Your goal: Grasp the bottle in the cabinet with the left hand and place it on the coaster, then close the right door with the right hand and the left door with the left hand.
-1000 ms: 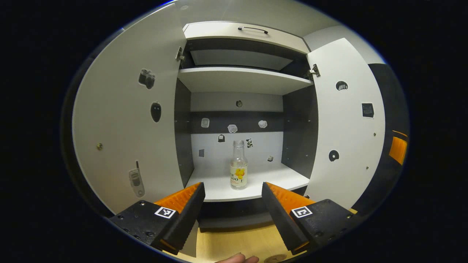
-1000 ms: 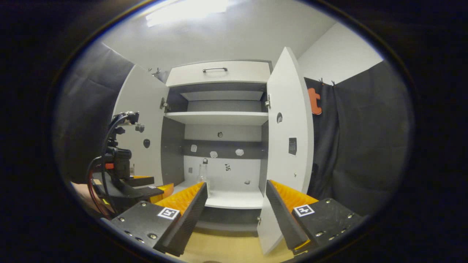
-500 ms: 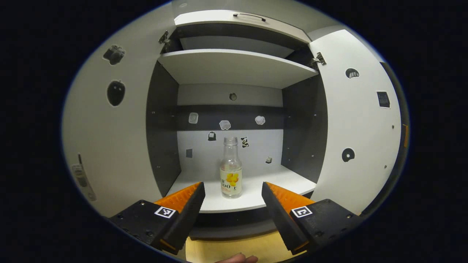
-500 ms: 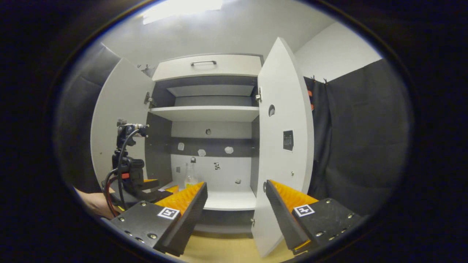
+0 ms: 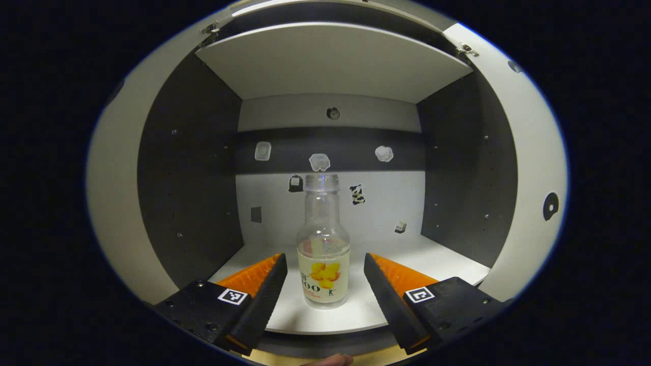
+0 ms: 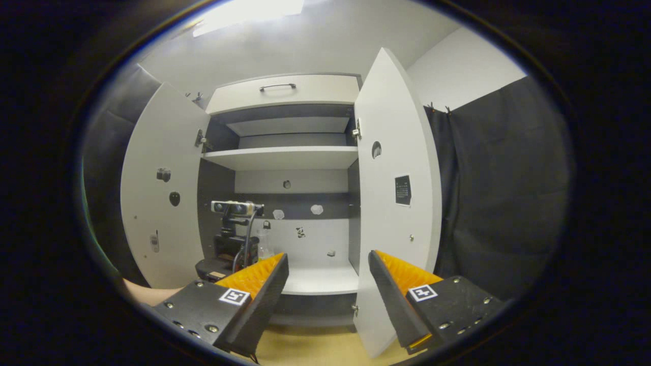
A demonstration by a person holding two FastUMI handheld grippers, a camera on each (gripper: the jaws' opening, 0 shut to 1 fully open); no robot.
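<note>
One second of advance: your left gripper (image 5: 323,269) now inside cabinet (image 5: 193,168), fingers apart, flanking bottle (image 5: 323,254) on lower shelf (image 5: 432,259), no contact. Close next. Right gripper (image 6: 328,272) spread, idle, outside cabinet.

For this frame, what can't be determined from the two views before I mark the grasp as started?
- Coaster: its spot can't be told; neither view takes it in.
- Bottle contact: in the left gripper view it stands between the left gripper's open fingers, but how far apart they are is unclear.
- Bottle in the right gripper view: mostly hidden behind the left gripper's body.
- Stickers on the back wall: too small to identify.
</note>
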